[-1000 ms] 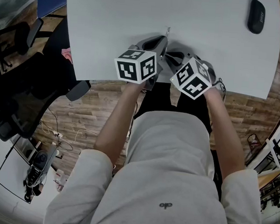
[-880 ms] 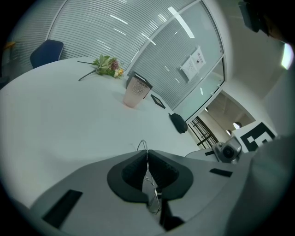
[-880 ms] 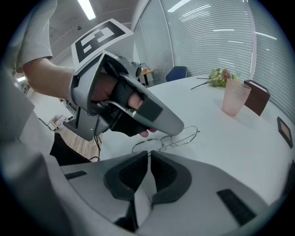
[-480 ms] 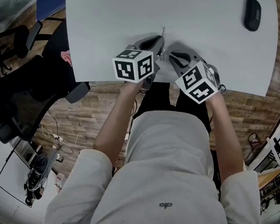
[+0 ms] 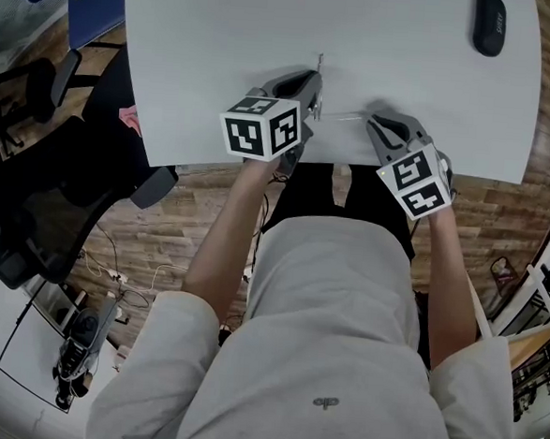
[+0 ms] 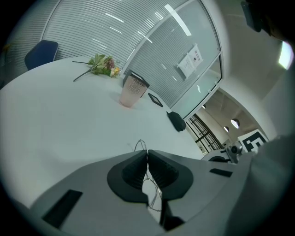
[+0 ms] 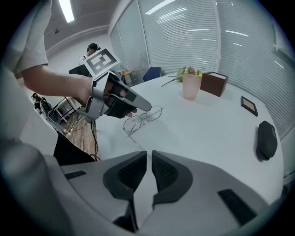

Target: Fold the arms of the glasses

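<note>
Left gripper (image 6: 147, 156) clamps the glasses (image 7: 144, 115) by the frame, near the tabletop's (image 5: 203, 40) person-side edge. Right gripper (image 7: 149, 159) jaws are narrow and have just been opening (nothing between them), close to the outstretched arm (image 7: 135, 142).

Those glasses (image 7: 143, 117) are thin bare metal wire, a bit shiny, with clear glossy lenses. The table (image 5: 222, 32) is a smooth matt white top, no grain at all. The left gripper (image 6: 147, 154) is matt dark grey plastic, and its pads (image 6: 132, 171) are ribbed and kinda rubbery-looking. The floor (image 5: 200, 218) is brown wood plank with visible grain. The shirt (image 5: 331, 359) is plain light cloth, and the black case (image 5: 489, 22) looks matt.
</note>
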